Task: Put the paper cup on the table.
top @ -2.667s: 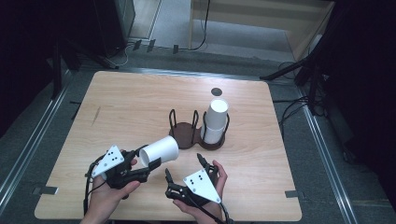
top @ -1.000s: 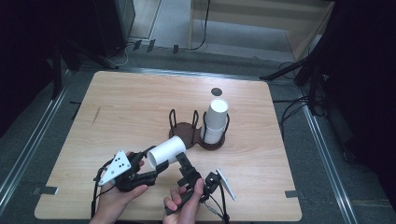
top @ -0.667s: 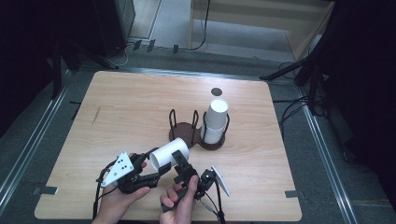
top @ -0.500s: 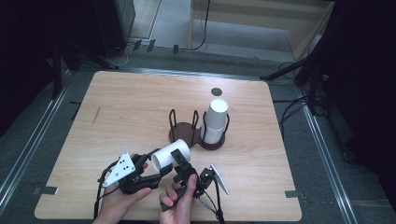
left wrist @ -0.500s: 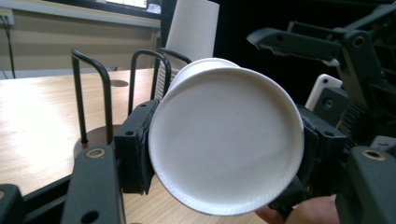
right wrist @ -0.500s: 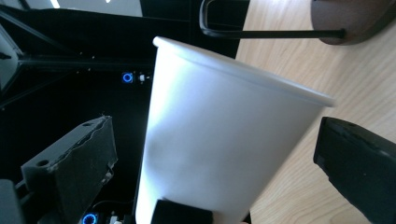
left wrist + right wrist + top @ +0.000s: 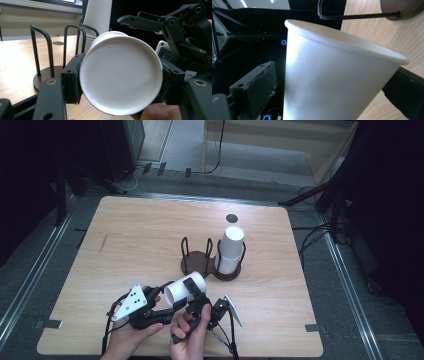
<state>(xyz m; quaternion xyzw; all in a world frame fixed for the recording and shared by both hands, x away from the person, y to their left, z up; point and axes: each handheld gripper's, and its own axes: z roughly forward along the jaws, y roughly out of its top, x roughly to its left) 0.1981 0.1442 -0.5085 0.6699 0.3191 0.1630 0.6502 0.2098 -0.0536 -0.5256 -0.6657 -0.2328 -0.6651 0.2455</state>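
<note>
- Left gripper (image 7: pixel 172 309), low at the desk's (image 7: pixel 135 240) near edge, was clamped on the base end of a white paper cup (image 7: pixel 185 288) lying on its side.
- Right gripper (image 7: pixel 196 296), just beside it, had its jaws around the cup's body; they had just been closing, one pad not yet touching.
- Cup holder (image 7: pixel 197 261) stood beyond, with a stack of cups (image 7: pixel 230 249) in its right ring.

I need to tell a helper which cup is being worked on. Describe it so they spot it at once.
On the wooden table, look near the front edge, before the dark wire rack. The cup lies sideways between two hand-held grippers, unlike the upright stack in the rack.
</note>
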